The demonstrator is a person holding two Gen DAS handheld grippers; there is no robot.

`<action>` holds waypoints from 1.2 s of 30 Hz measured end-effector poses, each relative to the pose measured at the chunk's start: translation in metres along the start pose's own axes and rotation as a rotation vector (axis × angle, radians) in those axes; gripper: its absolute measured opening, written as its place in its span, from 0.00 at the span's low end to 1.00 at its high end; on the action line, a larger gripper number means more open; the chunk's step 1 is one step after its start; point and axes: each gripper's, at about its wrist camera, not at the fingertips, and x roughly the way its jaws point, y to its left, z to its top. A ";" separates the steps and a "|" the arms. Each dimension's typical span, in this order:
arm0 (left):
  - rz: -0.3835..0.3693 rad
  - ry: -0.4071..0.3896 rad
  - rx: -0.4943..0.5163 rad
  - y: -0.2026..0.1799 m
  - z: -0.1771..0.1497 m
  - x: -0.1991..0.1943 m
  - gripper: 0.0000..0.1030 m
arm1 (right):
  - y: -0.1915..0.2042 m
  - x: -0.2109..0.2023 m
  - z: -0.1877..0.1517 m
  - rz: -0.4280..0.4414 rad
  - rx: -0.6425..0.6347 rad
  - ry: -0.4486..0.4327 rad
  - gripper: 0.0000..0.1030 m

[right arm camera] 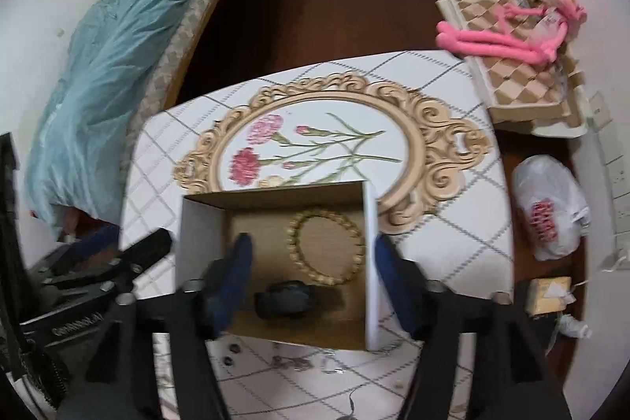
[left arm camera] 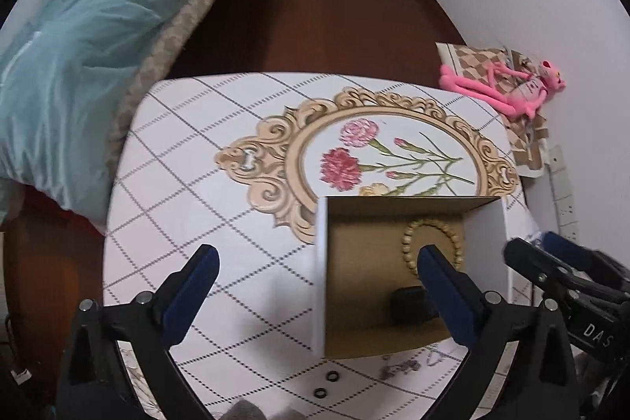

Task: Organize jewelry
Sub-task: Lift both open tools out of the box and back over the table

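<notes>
- My left gripper (left arm camera: 317, 264) is spread wide and holds nothing; one finger hangs over the table (left arm camera: 189, 184), the other over the open box (left arm camera: 321, 262).
- My right gripper (right arm camera: 311, 254) is also wide and empty, straddling the box's right wall, its left finger over the box floor.
- Already in the box: a bead bracelet (right arm camera: 326, 247) lying flat, and a dark object (right arm camera: 285, 300) near the front that I cannot identify.
- Not yet in, I judge: two small dark rings (left arm camera: 327, 383) and a thin chain (left arm camera: 401, 367) on the table just in front of the box.
- To do the next pick well, I'd narrow one gripper first, come straight down on a ring and pinch across it.
- I'd keep the other gripper apart; they sit close together here.
- The chain may trail, so I'd lift it clear above the wall.
</notes>
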 end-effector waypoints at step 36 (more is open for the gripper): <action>0.096 -0.256 0.011 -0.003 -0.096 -0.137 1.00 | 0.029 -0.126 -0.104 -0.229 -0.097 -0.271 0.93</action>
